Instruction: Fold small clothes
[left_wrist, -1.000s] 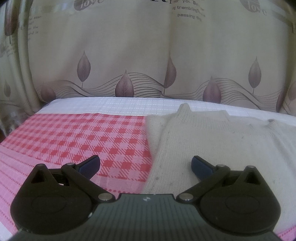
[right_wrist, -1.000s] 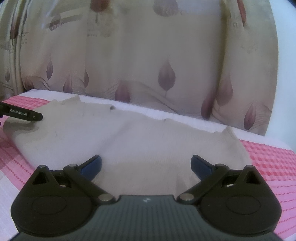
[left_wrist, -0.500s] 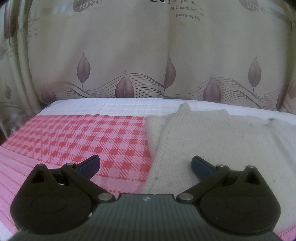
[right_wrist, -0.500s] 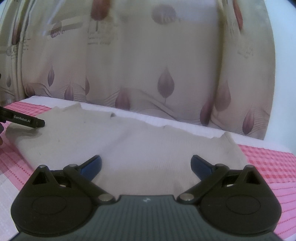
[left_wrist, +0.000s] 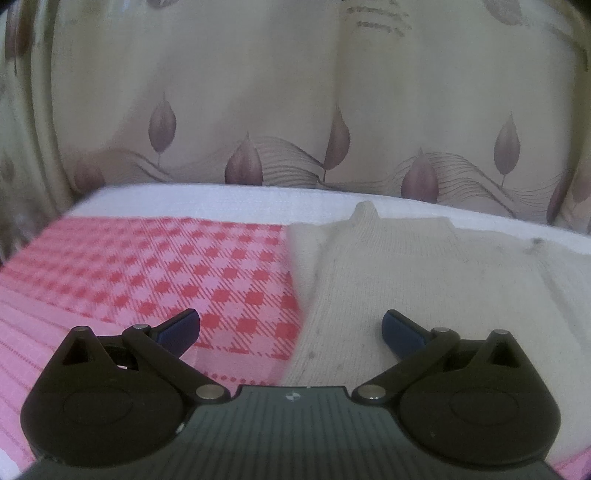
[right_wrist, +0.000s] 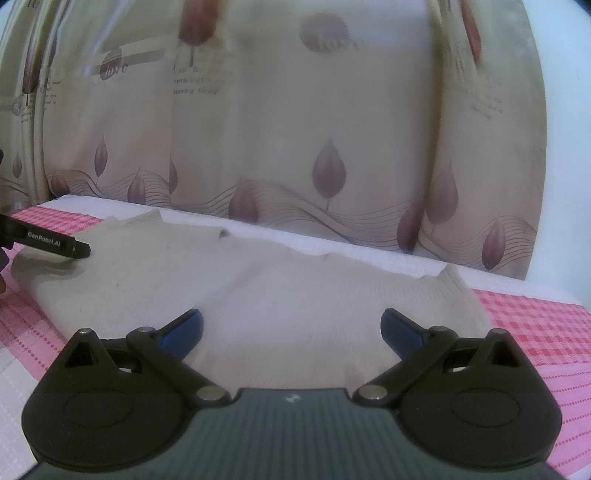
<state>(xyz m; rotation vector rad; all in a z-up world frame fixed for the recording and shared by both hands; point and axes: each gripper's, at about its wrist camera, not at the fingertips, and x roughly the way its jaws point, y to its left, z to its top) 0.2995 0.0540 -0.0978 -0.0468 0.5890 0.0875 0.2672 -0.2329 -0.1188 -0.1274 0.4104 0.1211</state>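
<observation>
A small cream knitted sweater (left_wrist: 424, 280) lies flat on the pink checked cloth (left_wrist: 147, 273), its neck end toward the left. My left gripper (left_wrist: 291, 328) is open and empty, hovering over the sweater's left edge. In the right wrist view the sweater (right_wrist: 295, 295) stretches across the table. My right gripper (right_wrist: 291, 328) is open and empty above the sweater's near edge. A finger of the left gripper (right_wrist: 55, 242) shows at the far left, over the sweater's left end.
A beige curtain with purple leaf prints (left_wrist: 295, 110) hangs right behind the table. A white strip of cloth (left_wrist: 207, 201) runs along the table's back edge. Pink checked cloth (right_wrist: 535, 332) lies to the right of the sweater.
Both views have tilted up a little, so both grippers seem to have risen slightly. The sweater has not moved. Both grippers stay open.
</observation>
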